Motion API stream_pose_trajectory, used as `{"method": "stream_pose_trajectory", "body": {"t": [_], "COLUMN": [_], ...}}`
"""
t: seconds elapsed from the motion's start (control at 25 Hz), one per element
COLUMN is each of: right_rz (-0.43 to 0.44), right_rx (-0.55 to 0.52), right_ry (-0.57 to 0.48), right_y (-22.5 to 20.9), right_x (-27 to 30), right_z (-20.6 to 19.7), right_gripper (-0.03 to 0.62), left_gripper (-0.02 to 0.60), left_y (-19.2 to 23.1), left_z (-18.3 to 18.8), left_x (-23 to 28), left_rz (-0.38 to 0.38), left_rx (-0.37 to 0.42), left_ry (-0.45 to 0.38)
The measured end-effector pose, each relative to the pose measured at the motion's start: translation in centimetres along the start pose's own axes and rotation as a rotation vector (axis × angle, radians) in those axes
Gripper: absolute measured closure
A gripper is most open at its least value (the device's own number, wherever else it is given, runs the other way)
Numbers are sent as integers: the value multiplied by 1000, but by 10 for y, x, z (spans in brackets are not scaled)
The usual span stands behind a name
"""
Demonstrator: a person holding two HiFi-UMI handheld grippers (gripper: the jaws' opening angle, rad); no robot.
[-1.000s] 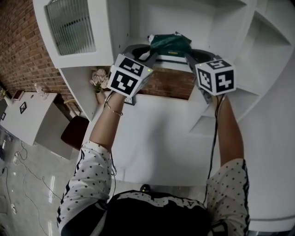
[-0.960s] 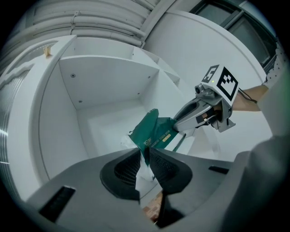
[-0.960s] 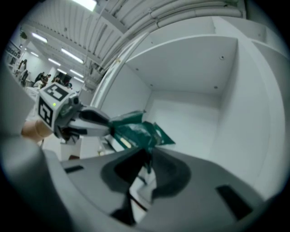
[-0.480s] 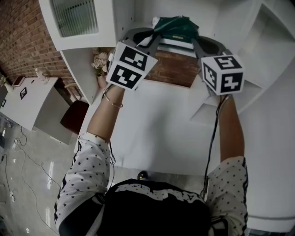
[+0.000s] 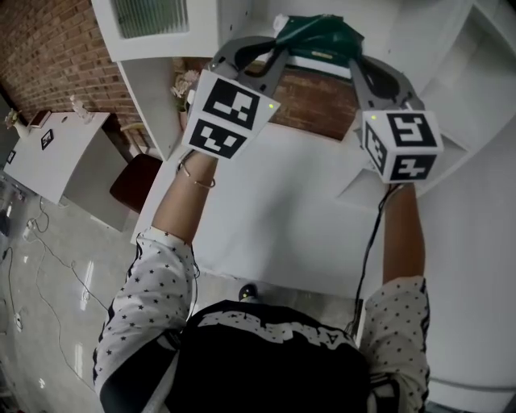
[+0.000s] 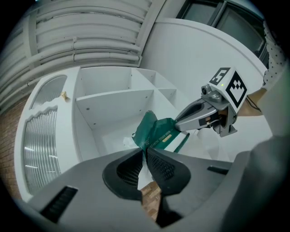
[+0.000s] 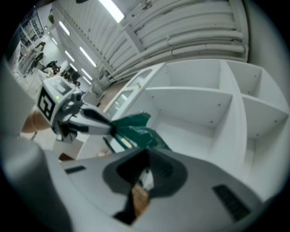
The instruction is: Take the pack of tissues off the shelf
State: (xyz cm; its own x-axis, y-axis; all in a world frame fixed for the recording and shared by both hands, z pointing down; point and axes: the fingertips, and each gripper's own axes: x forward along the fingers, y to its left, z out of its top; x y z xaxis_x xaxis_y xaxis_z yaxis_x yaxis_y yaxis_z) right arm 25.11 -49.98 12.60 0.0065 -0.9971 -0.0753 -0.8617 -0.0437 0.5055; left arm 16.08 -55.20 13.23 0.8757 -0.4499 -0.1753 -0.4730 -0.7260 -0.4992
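The pack of tissues (image 5: 317, 32) is dark green and crinkled, and it sits at the front edge of a white shelf (image 5: 403, 32) above me. My left gripper (image 5: 278, 50) reaches up to the pack's left end. Its jaws are closing, and the wrapper's edge is pinched between them in the left gripper view, pack (image 6: 156, 132), gripper (image 6: 145, 152). My right gripper (image 5: 355, 58) is at the pack's right end. Its jaws are closing too, on the wrapper (image 7: 136, 129) at their tips (image 7: 146, 154). Each gripper view shows the other gripper on the pack's far end.
The white shelf unit has several open compartments (image 7: 199, 113) and a ribbed-glass door (image 5: 149, 16). A brick wall (image 5: 310, 101) shows behind it. A flower vase (image 5: 185, 82) stands at the left. Below left are a white table (image 5: 56, 153), a dark red chair (image 5: 133, 181) and floor cables.
Both grippers have narrowed from partly open onto the two ends of the green pack. Grippers and pack sit higher in the head view than a second ago.
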Motion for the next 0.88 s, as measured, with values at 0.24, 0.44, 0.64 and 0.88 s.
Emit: {"method": "stream_pose_trajectory", "body": {"t": [0.24, 0.44, 0.64, 0.88], "right_rz": [-6, -11, -20, -13], "right_rx": [-25, -17, -28, -25], "right_ry": [-51, -82, -100, -138], "right_y": [19, 26, 38, 64], "right_x": [-15, -39, -52, -70], "right_z": [1, 2, -7, -22], "right_gripper": [554, 554, 556, 557], "left_gripper": [525, 526, 526, 526], "left_y": [-7, -25, -37, -56], "left_z": [-1, 5, 0, -23], "left_x": [-23, -40, -54, -73], "left_rz": [26, 25, 46, 55], "left_rx": [24, 6, 7, -24], "left_ry": [-17, -38, -41, -34]}}
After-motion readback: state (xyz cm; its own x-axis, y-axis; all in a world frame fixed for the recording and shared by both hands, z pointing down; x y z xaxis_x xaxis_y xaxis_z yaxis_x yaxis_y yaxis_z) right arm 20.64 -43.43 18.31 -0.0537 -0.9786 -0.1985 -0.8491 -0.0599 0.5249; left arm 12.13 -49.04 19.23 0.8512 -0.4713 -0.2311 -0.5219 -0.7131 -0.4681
